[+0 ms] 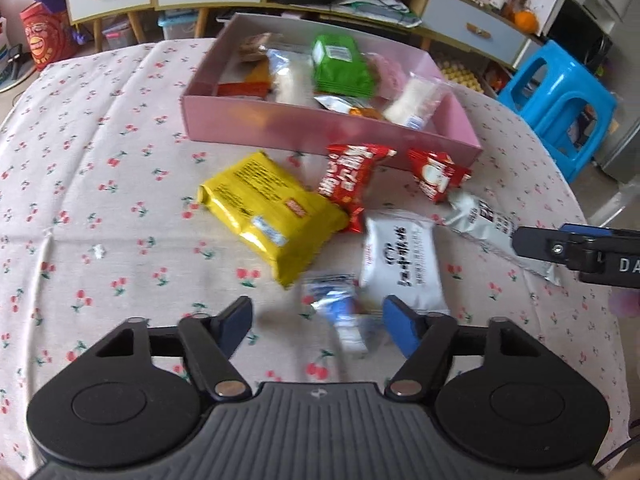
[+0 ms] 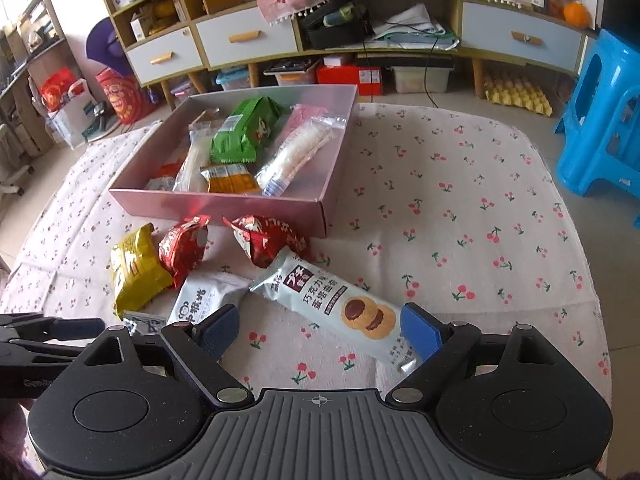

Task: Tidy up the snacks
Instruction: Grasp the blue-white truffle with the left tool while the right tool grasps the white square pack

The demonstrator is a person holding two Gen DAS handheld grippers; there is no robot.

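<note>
A pink box holds several snack packets, among them a green one. In front of it on the cherry-print cloth lie a yellow packet, two red packets, a white packet, a long grey cookie pack and a small blue-white sachet. My left gripper is open, the sachet between its fingers. My right gripper is open around the cookie pack's near end.
A blue plastic stool stands off the table's right side. A low cabinet with drawers runs along the back, with boxes under it. The right gripper's finger reaches in from the right of the left wrist view.
</note>
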